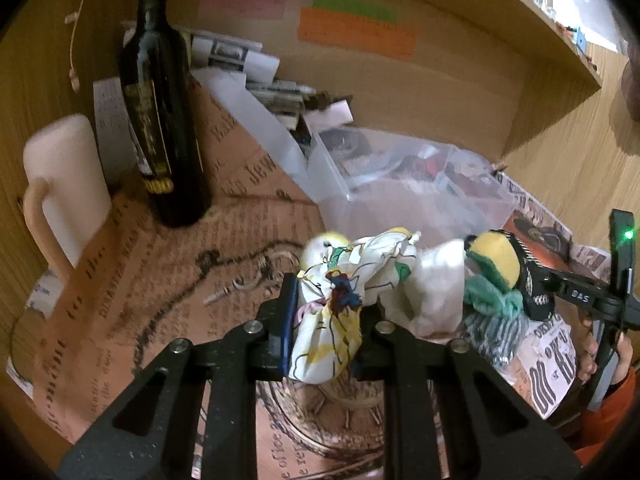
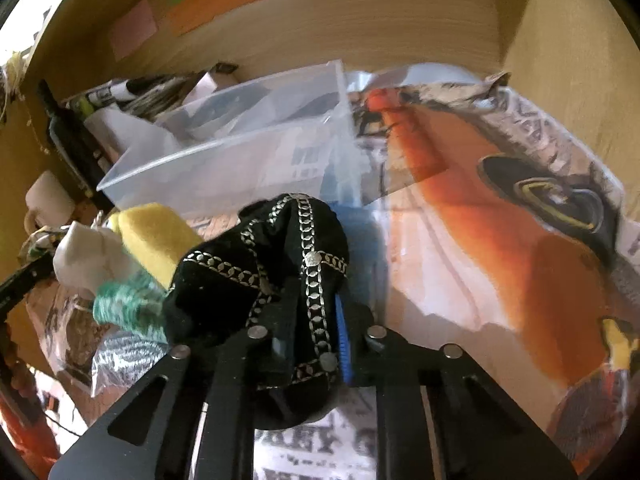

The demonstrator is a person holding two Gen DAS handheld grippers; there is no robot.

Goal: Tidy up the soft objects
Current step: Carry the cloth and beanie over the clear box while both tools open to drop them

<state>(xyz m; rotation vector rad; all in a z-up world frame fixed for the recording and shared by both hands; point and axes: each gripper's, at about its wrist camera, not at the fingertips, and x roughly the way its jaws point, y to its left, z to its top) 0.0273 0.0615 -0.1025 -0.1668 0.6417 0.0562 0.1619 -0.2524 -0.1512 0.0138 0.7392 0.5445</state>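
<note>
Both tongs loaded: our left gripper [image 1: 326, 320] pinches the printed cloth bundle [image 1: 336, 312], right gripper [image 2: 308, 344] clamps the black chain-print pouch [image 2: 280, 280], both just in front of the clear bin [image 1: 400, 200]. Light, squashy stuff w/ no stiffness; we'd grab mid-bunch.

left wrist: close, faces shelf back | right wrist: same | shared: clear bin [image 1: 420, 196]

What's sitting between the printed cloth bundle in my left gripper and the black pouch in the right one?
In the left wrist view, a white cloth bundle, then a yellow ball with green yarn.
</note>
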